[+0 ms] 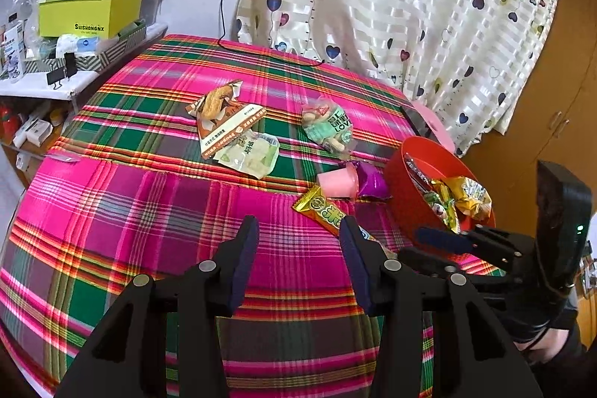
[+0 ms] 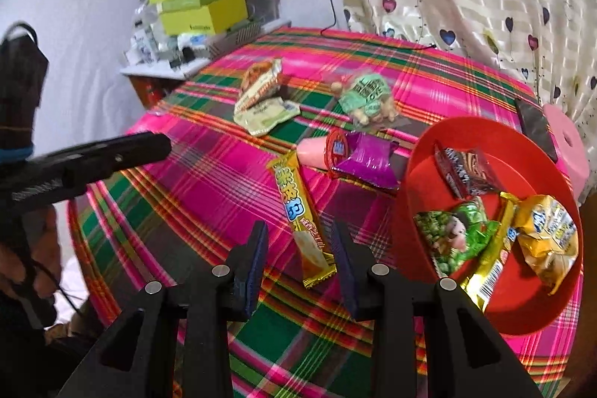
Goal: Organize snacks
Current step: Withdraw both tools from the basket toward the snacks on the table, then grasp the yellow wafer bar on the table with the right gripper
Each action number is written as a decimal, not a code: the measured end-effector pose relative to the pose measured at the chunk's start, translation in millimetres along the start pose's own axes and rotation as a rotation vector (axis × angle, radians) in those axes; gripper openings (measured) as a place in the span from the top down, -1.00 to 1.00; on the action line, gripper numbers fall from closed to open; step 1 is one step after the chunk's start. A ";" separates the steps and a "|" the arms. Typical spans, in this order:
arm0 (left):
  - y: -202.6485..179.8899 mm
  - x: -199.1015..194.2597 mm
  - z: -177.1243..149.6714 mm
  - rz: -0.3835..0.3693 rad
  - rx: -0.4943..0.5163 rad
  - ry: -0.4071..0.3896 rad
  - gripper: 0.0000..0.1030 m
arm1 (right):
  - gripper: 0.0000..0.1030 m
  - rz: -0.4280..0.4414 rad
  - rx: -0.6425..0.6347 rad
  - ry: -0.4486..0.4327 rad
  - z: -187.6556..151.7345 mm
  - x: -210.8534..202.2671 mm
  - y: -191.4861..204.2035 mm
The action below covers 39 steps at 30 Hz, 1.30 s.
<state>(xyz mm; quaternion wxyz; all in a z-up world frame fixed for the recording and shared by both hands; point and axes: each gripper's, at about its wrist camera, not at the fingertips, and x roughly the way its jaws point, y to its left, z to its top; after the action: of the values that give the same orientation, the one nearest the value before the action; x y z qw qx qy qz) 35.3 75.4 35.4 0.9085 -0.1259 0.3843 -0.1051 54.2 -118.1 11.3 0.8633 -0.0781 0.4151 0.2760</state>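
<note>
The yellow snack bar lies flat on the plaid tablecloth, low in the centre of the right wrist view, its long axis running from upper left down to lower right. Its lower, crimped end sits in the gap between the fingers of the right gripper, which stand spread with nothing pinched; whether the pads are down at the wrapper's level I cannot tell. The bar runs roughly along the pointing line of the fingers, so a close here would probably catch it across its narrow width.

Just to the right stands the red bowl, already holding several packets. Above the bar lie a pink jelly cup and a purple packet, touching each other.

In the left wrist view the left gripper hovers spread and empty over bare cloth, the bar at its right finger. The right gripper looks nearer.
</note>
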 end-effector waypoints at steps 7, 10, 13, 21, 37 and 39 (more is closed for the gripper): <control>8.8 6.3 1.6 0.001 -0.016 0.011 0.10 | 0.35 -0.035 -0.047 0.039 5.0 26.1 3.1; 15.3 9.5 1.6 0.002 -0.027 0.016 0.10 | 0.35 -0.037 -0.057 0.058 5.0 37.0 4.8; 19.6 12.9 2.2 0.000 -0.033 0.022 0.10 | 0.35 -0.039 -0.070 0.083 5.3 48.5 8.2; 19.3 20.1 9.9 -0.032 -0.016 0.016 0.10 | 0.36 -0.044 -0.085 0.130 6.4 72.1 11.4; 16.7 19.1 14.4 -0.038 -0.024 0.005 0.10 | 0.61 -0.018 -0.057 0.031 6.7 31.9 17.9; 13.9 21.0 14.5 -0.036 -0.027 0.010 0.10 | 0.60 -0.021 -0.048 0.001 8.5 18.6 15.8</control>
<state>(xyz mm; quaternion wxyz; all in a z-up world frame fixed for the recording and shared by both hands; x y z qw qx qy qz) 61.5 84.7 26.7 0.9028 -0.1446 0.3879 -0.1168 60.7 -94.1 4.1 0.8640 -0.1035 0.4078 0.2767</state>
